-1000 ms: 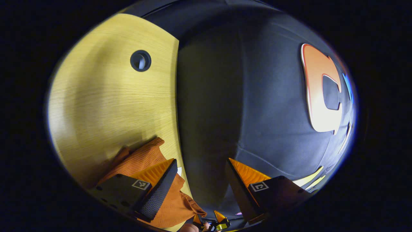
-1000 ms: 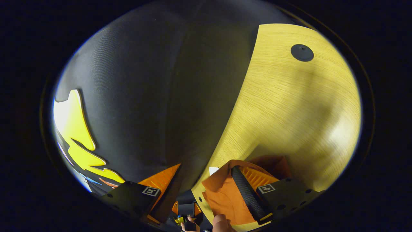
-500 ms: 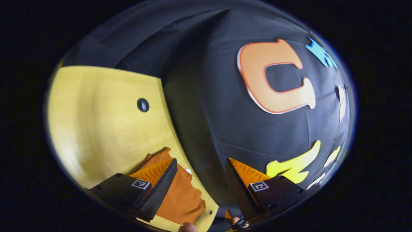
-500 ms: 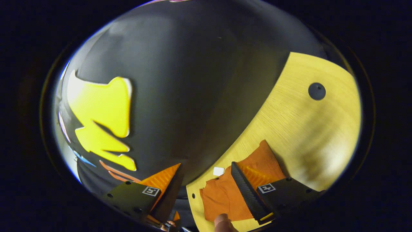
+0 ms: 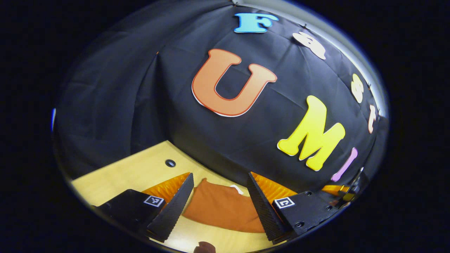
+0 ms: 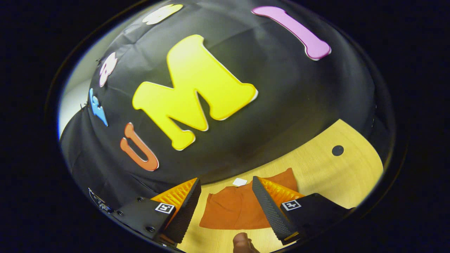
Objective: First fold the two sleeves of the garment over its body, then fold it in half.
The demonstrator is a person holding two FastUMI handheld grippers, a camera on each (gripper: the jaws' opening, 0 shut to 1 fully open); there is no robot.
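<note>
Orange garment [image 5: 219, 211], lying in a compact shape on the table [image 5: 140, 172]; both grippers raised clear of it.

Left gripper [image 5: 219, 200]: jaws spread apart, holding nothing. Right gripper [image 6: 225, 207]: jaws likewise spread, holding nothing. Garment [image 6: 239, 209] lies flat near the table's far edge, close under the booth wall, a small white tag [image 6: 240, 181] at its far side; no sleeve sticks out from the outline. Judged: the shape fits a garment already folded, though the layers cannot be made out. A fingertip [image 6: 242, 242] shows at the bottom edge.
</note>
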